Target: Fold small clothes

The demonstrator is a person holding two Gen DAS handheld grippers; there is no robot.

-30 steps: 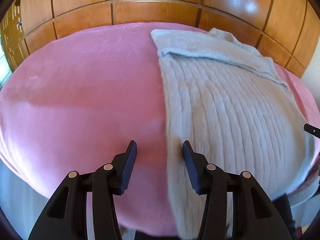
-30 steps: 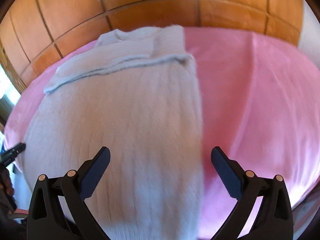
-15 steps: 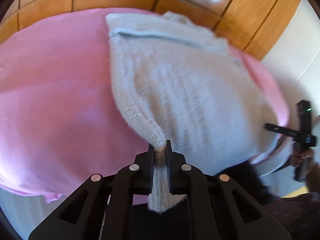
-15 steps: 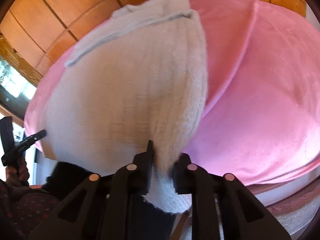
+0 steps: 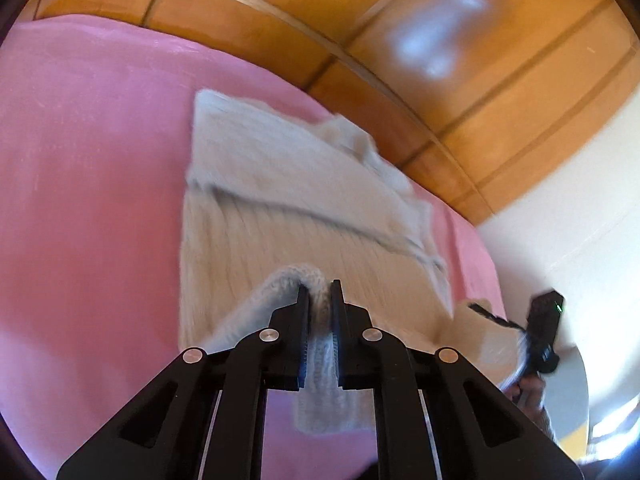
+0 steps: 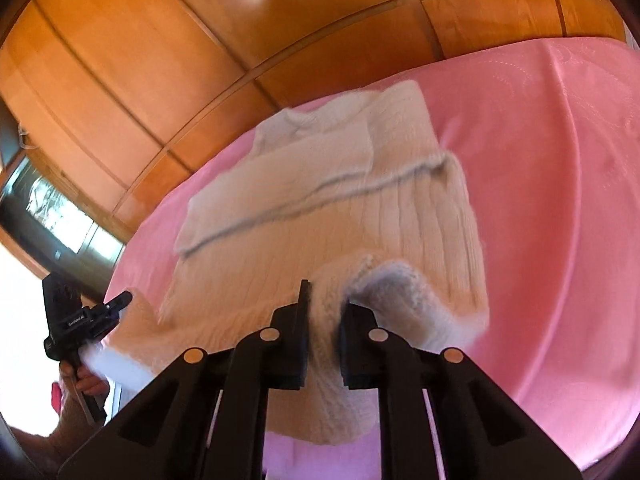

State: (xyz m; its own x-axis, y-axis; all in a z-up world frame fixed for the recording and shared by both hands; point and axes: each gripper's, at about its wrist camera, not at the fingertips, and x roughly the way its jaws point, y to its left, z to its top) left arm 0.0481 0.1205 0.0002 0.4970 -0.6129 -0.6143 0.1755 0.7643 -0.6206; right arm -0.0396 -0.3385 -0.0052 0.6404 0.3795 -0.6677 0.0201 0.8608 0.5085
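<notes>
Left wrist view first: pink bedcover [image 5: 92,184] fills the left of the frame, and the cream ribbed sweater [image 5: 280,200] lies on it at centre, its sleeve folded across the upper part. At bottom centre the left gripper [image 5: 319,292] has its jaws pinched nearly together on a lifted corner of the sweater's hem, knit bunched between them and hanging below. At far right the right gripper [image 5: 540,332] shows, small and side-on, with the hem's other end at it. Wooden wardrobe panels [image 5: 460,92] run along the top.

Right wrist view: at lower left the left gripper [image 6: 80,316] sits in a hand [image 6: 86,380], blurred. At bottom centre the right gripper [image 6: 326,300] is clamped narrow on the raised hem; the sweater [image 6: 360,200] spreads beyond it at centre. Pink cover [image 6: 560,200] fills the right, panels [image 6: 200,40] above.
</notes>
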